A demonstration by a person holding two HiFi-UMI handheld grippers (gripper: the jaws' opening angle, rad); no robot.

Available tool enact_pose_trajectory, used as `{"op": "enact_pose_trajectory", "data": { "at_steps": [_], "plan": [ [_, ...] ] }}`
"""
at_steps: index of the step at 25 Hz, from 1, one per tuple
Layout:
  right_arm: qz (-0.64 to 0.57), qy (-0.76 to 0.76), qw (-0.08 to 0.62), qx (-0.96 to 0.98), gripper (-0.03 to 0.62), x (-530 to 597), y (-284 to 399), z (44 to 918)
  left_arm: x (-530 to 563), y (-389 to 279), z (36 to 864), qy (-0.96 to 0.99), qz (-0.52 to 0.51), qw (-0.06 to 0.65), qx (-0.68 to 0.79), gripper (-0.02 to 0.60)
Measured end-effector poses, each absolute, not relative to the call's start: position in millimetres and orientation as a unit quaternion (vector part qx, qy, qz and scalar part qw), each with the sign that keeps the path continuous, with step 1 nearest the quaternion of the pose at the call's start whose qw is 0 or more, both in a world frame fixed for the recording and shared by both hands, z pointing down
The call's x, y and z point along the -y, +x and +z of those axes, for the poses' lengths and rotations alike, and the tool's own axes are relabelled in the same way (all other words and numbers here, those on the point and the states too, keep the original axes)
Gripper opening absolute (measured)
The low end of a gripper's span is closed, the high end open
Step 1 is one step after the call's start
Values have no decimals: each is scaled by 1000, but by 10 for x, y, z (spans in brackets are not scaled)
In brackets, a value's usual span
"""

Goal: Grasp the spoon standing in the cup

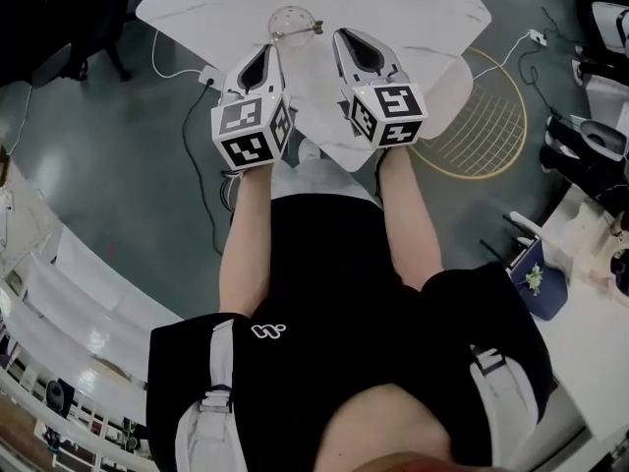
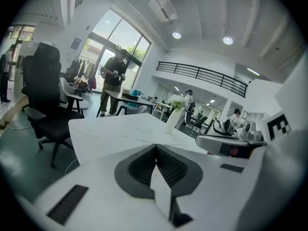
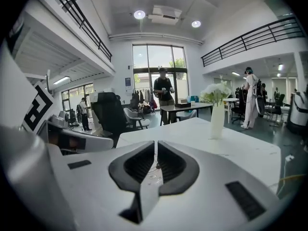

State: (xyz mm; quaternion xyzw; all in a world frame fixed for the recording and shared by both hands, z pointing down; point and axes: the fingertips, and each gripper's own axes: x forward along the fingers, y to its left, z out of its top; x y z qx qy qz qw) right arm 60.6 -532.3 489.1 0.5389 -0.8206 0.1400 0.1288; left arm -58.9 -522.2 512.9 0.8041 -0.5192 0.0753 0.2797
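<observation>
In the head view a clear glass cup [image 1: 292, 18] stands on the white marble table [image 1: 413, 8], with a metal spoon [image 1: 301, 33] in it, its handle leaning to the right over the rim. My left gripper [image 1: 272, 50] hovers just below and left of the cup, its jaws closed together. My right gripper [image 1: 341, 35] sits just right of the cup, jaws a narrow slit apart with nothing between them. Neither gripper touches the cup or spoon. Neither gripper view shows the cup; each shows only its own gripper, left [image 2: 155, 147] and right [image 3: 156, 143], over the tabletop.
A white vase with flowers [image 3: 217, 114] stands farther off on the table, also in the left gripper view as the vase [image 2: 173, 118]. A black office chair [image 2: 45, 105] stands left of the table. Cables and a round gold wire frame [image 1: 491, 116] lie on the floor. People stand in the background.
</observation>
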Motion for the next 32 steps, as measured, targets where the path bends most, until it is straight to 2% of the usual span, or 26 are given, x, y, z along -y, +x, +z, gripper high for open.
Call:
{"op": "enact_pose_trajectory", "data": {
  "at_steps": [7,18,24,27,32],
  "plan": [
    [182,554,154,798,83,5462,596,5301,5237,-557,5471,804,106,311,496,15],
    [240,565,139,777,133,5652,536,5697,5407,-746,5692,797,129,324,494,15],
    [256,566,135,772,129,5701,475,5856,5477,-736,5744,799,135,325,488,15],
    [253,570,140,769,87,5699,490,5863,5492,-725,5708,800,133,322,488,15],
    [245,573,146,768,58,5708,510,5777,5484,-729,5595,800,127,315,495,15]
  ]
}}
